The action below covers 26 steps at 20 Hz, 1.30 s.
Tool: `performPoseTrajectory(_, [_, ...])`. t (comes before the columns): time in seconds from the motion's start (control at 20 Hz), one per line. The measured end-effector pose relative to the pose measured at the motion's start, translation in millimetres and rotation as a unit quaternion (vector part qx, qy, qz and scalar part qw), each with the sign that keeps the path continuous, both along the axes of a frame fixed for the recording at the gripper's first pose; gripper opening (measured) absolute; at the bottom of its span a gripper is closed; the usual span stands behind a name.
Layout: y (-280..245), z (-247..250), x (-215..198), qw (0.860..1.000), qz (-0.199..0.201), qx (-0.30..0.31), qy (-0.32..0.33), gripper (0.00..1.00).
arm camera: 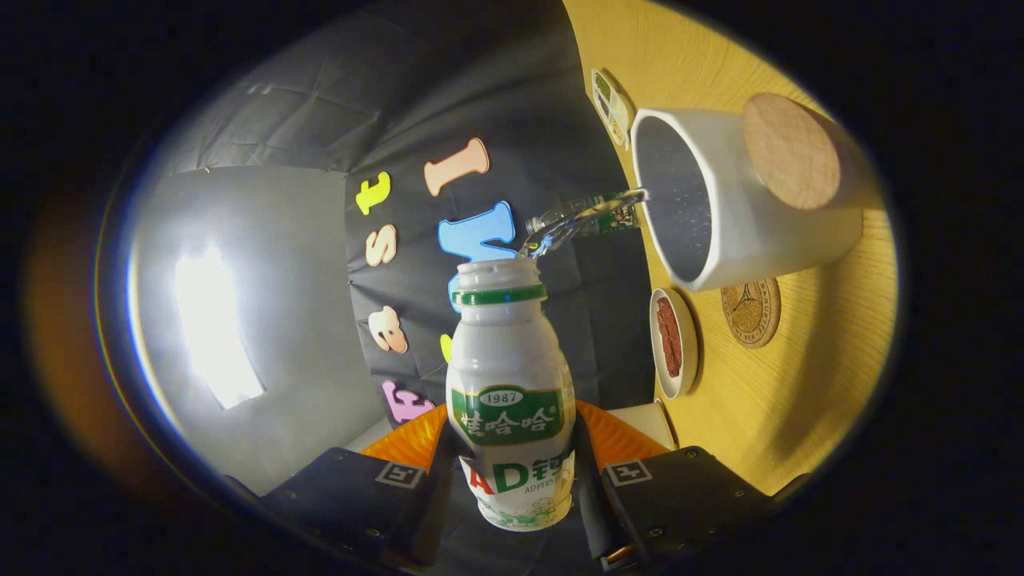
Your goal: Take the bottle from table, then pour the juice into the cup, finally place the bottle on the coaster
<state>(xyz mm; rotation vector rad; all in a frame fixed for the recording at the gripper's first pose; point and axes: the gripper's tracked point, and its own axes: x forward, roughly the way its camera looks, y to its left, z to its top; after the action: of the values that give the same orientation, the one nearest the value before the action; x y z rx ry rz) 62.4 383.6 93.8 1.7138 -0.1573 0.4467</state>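
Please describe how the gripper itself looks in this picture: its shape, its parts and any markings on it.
The gripper shows as two dark, blocky housings, one on each side, with small screws along their edges. Each housing carries a square black-and-white marker tag on top. Inward of the housings sit two ribbed, wedge-shaped panels that slope toward the middle. No cables and no sleeve are visible.

I see a yellow wood-grain table (800, 384) running up the right side of the frame. Right of centre a small white dish (674, 344) holding something dark red lies on it. At the upper centre-right, a small printed packet (612, 106) lies on the table near the black cloth wall (448, 96). A bright window-like light (212, 328) glows at the left.
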Motion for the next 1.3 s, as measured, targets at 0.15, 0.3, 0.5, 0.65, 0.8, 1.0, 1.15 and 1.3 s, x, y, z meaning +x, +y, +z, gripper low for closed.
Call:
performPoseTrajectory(0.15, [-0.6, 1.9, 0.3, 1.000, 0.000, 0.006, -0.003, 0.68])
performPoseTrajectory(0.3, [-2.0, 4.1, -0.1, 1.000, -0.001, 0.008, -0.006, 0.68])
performPoseTrajectory(0.5, [1.0, 5.3, 1.0, 1.000, 0.003, 0.013, -0.008, 0.68])
performPoseTrajectory(0.65, [0.6, 6.0, -0.2, 1.000, 0.005, 0.017, -0.009, 0.67])
performPoseTrajectory(0.8, [1.5, 7.1, -0.3, 1.000, 0.006, 0.022, -0.008, 0.68])
performPoseTrajectory(1.0, [2.5, 7.8, -0.8, 1.000, 0.008, 0.026, -0.009, 0.68])
performPoseTrajectory(1.15, [2.4, 8.4, -1.3, 0.999, 0.009, 0.030, -0.012, 0.68])
performPoseTrajectory(1.3, [3.6, 9.3, -1.0, 0.999, 0.010, 0.032, -0.015, 0.68])
